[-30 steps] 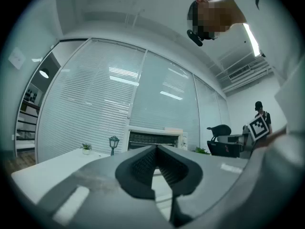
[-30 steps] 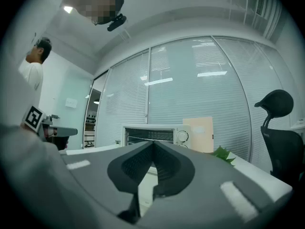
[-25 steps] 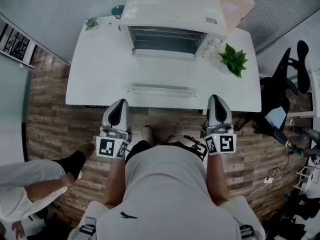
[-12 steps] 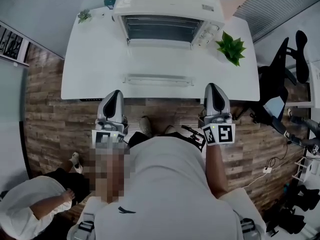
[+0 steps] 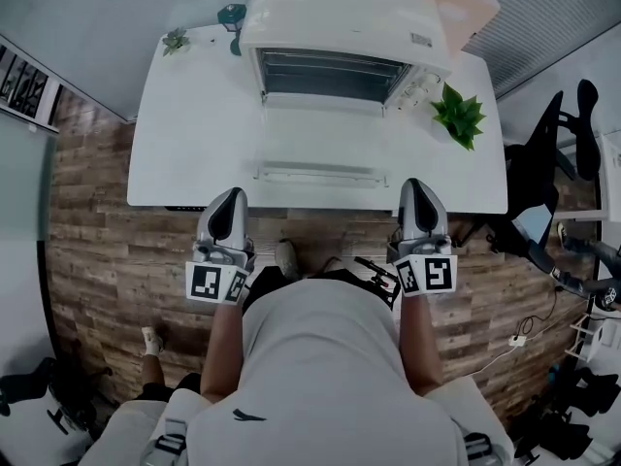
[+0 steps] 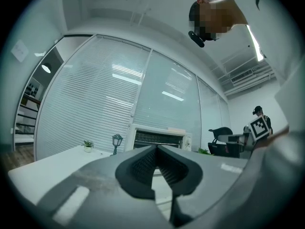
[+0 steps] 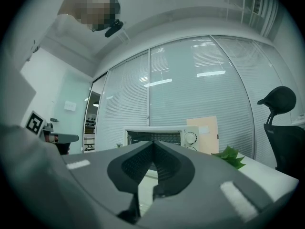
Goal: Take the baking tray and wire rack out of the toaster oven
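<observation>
Toaster oven (image 5: 344,22) is noted at the far side of the white table (image 5: 194,134), with its door (image 5: 318,149) folded down toward the person and the door handle (image 5: 315,174) close to the near table edge. Inside the open cavity the bars of the wire rack (image 5: 330,72) are made out; the baking tray cannot be told apart from the rack in any view. A leafy plant (image 5: 459,115) is recorded just right of the oven, a small potted plant (image 5: 176,42) and a miniature lamp (image 5: 231,15) to its left, and a beige board (image 5: 464,3) behind it. The left gripper (image 5: 233,196) and right gripper (image 5: 415,186) are held level and side by side, short of the near table edge, over the wooden floor (image 5: 92,231) and well apart from the oven. In the left gripper view the left gripper's (image 6: 156,148) jaws are seen pressed together with nothing between them, the oven (image 6: 157,137) straight ahead beyond them. In the right gripper view the right gripper's (image 7: 153,142) jaws are likewise closed and empty, the oven (image 7: 159,135) behind the tips.
</observation>
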`<state>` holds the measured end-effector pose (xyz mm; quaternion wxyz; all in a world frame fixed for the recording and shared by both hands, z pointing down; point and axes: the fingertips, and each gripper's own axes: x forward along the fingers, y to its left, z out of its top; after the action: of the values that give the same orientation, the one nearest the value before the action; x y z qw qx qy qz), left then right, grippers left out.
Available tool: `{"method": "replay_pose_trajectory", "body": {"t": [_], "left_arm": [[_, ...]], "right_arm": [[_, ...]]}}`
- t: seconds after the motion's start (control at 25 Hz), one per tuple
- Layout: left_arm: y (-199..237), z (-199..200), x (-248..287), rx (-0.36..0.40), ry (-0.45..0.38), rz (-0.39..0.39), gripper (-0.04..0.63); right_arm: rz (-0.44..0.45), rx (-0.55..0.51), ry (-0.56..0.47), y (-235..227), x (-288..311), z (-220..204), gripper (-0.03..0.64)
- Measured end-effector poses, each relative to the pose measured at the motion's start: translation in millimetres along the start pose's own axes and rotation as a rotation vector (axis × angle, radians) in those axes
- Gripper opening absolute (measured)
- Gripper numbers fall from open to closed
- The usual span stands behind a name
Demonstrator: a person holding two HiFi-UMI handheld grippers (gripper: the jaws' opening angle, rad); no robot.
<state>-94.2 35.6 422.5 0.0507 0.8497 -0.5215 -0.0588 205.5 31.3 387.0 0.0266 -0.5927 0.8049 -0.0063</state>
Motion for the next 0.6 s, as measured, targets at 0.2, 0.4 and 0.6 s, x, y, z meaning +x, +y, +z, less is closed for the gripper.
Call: {"method": "replay_pose_trajectory", "body": {"t": [0.2, 0.4, 0.6], "left_arm": [[20.8, 10.1, 10.7, -0.038, -0.019, -0.024, 0.003], [33.7, 16.4, 29.6, -0.03, -0.009, -0.066, 0.003], [42.5, 14.8, 44.5, -0.035, 0.005, -0.052, 0.003]], "right_arm": [[-0.017, -0.002, 0.0, 14.1, 17.9, 1.8, -0.002], [-0.02, 0.001, 0.002, 25.6, 39.0, 3.7, -0.002], [0.013, 0.012, 0.023, 27.3, 63.6, -0.9, -0.002]]}}
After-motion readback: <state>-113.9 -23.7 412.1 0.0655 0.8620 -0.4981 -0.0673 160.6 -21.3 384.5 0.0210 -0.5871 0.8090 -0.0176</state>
